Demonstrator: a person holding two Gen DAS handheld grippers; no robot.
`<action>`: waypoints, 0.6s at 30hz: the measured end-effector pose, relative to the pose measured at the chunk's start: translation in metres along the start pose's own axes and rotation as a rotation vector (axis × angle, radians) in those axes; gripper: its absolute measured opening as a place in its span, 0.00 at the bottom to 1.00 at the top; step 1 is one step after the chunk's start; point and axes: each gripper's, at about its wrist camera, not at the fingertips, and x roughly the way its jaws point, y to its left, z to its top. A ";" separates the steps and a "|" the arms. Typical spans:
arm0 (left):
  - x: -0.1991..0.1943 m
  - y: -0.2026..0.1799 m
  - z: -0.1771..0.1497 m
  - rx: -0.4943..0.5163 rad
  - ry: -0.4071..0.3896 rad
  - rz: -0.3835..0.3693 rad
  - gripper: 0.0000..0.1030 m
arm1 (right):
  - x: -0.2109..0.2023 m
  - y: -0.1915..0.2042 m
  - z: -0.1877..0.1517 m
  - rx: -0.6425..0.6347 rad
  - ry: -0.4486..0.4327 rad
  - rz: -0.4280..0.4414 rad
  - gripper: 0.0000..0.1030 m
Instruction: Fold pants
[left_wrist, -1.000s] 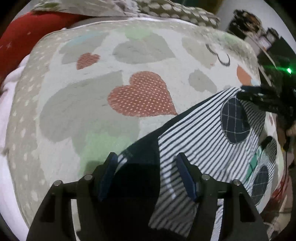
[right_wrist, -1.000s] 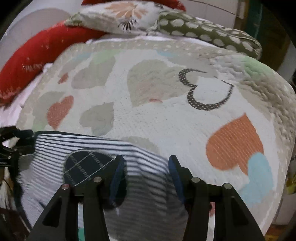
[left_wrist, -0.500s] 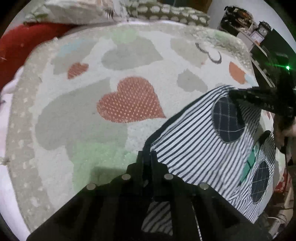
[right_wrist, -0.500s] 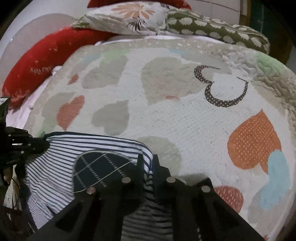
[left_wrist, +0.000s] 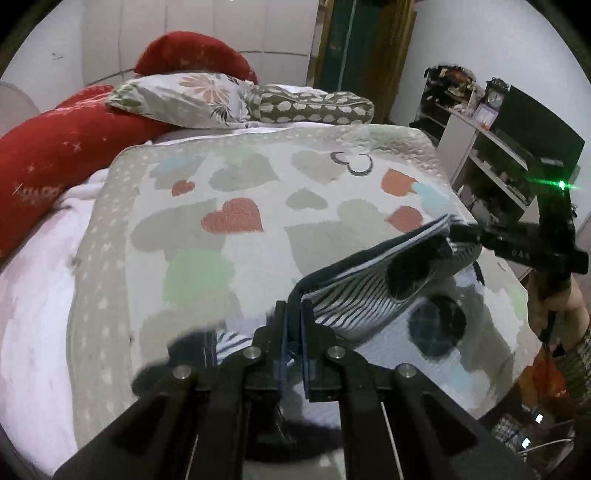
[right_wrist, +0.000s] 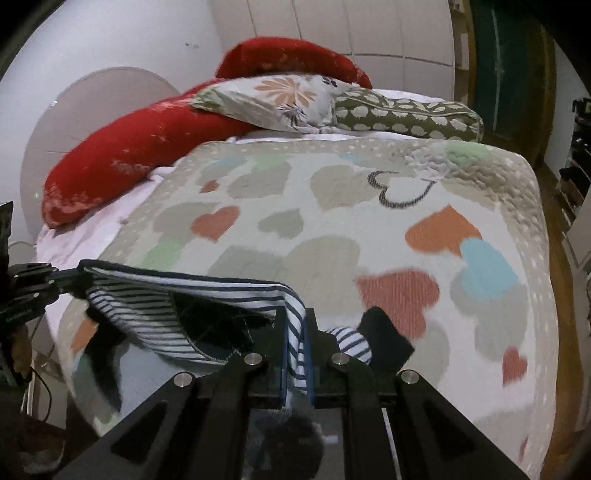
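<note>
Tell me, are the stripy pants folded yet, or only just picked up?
Only just picked up. Done: the left gripper and the right gripper are each shut on an edge of the striped pants. In hand: that edge hangs stretched between them above the heart quilt. Left: laying it over to make a fold; no finished fold shows yet.

This is a bedroom in a home. A big bed (right_wrist: 524, 206) fills the room, with a soft blanket (right_wrist: 332, 229) covered in hearts. Pillows (right_wrist: 280, 96) lie at the top (one long and red). A shelf (left_wrist: 491, 155) with small things stands by the wall.
</note>
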 end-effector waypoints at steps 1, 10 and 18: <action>-0.005 -0.004 -0.013 -0.004 -0.006 0.004 0.06 | -0.002 0.002 -0.010 0.005 -0.003 0.009 0.07; 0.025 -0.016 -0.113 -0.107 0.108 0.066 0.09 | -0.005 -0.014 -0.121 0.196 0.053 0.069 0.09; -0.017 0.006 -0.129 -0.195 0.049 0.015 0.33 | -0.056 -0.047 -0.122 0.348 -0.095 -0.013 0.40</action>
